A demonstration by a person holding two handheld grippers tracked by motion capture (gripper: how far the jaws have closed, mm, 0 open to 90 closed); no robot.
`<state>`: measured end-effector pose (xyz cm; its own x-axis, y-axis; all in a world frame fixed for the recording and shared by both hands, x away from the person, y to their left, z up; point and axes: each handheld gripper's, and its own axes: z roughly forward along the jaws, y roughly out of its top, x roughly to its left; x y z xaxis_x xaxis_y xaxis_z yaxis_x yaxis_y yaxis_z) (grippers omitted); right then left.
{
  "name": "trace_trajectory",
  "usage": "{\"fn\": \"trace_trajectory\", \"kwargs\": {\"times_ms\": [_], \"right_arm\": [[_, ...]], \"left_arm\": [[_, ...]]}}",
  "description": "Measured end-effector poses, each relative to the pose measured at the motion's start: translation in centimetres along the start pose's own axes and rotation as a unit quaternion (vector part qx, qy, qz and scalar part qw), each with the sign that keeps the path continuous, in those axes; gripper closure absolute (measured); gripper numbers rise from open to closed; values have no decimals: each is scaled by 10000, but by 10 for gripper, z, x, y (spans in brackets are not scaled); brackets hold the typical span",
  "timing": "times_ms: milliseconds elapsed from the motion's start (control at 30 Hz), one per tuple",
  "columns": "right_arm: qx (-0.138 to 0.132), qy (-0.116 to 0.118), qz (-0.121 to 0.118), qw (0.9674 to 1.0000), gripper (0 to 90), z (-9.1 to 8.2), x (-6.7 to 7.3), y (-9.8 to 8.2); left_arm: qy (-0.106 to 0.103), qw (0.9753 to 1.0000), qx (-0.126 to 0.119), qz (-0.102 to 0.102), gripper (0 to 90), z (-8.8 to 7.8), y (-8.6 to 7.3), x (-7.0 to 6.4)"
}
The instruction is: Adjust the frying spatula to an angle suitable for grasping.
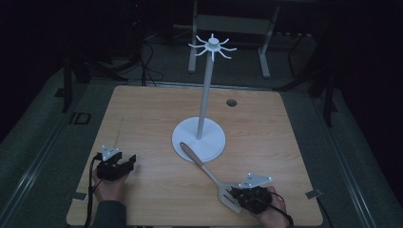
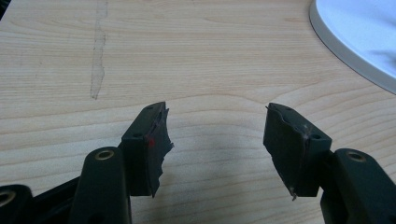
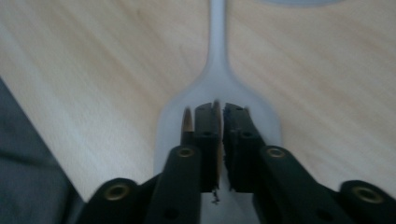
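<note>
A white slotted spatula [image 1: 199, 161] lies flat on the wooden table [image 1: 142, 109], its handle end resting on the round base of a white hook stand [image 1: 198, 137]. My right gripper [image 1: 236, 194] sits over the blade at the near right. In the right gripper view its jaws [image 3: 220, 105] stand almost together above the spatula's blade [image 3: 217, 79], with a thin slit between them and nothing that I can see gripped. My left gripper [image 1: 127, 161] rests at the near left, apart from the spatula. In the left gripper view it [image 2: 217, 106] is open and empty over bare wood.
The stand's pole rises to a ring of curved hooks [image 1: 212, 45] above the table's middle. Its base edge [image 2: 359, 42] lies right of the left gripper. A cable hole [image 1: 231, 102] sits at the far side. Grey floor and a metal frame [image 1: 233, 23] lie beyond.
</note>
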<state>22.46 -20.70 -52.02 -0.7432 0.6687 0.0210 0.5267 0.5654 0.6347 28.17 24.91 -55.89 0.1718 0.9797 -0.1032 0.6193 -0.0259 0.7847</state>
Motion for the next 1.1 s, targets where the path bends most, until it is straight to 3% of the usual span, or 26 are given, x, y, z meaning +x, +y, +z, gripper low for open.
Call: {"fn": "trace_trajectory", "kwargs": {"times_ms": [67, 167, 267, 333, 400, 500, 667, 933, 1100], "right_arm": [[-56, 2, 27, 10000, 795, -1, -2, 2], [-194, 45, 232, 9995, 651, 0, -9, 15], [-107, 419, 449, 9981, 544, 7, -18, 25], [-195, 479, 502, 9974, 513, 9, -21, 28], [-241, 745, 807, 9937, 443, 18, -31, 35], [-193, 814, 942, 9920, 392, 26, -38, 41], [-177, 808, 893, 9926, 299, 33, -41, 50], [-111, 703, 614, 9956, 137, 42, -36, 67], [50, 520, 490, 9974, 163, 53, -33, 78]], "left_arm": [[0, 10000, -5, 2, 403, 0, 0, 0], [3, 10000, 2, 2, 403, 0, 0, 0], [1, 10000, -3, 3, 402, 0, 0, 0], [-3, 10000, -25, -9, 402, 0, 0, 0], [-6, 10000, -21, -15, 402, 0, 0, 1], [-10, 10000, -27, -14, 402, -1, 0, 1], [-13, 10000, -29, -21, 402, 0, 0, 1], [-13, 10000, -32, -18, 402, 0, 0, 1], [-14, 10000, -39, -26, 402, 0, 0, 0]]}}
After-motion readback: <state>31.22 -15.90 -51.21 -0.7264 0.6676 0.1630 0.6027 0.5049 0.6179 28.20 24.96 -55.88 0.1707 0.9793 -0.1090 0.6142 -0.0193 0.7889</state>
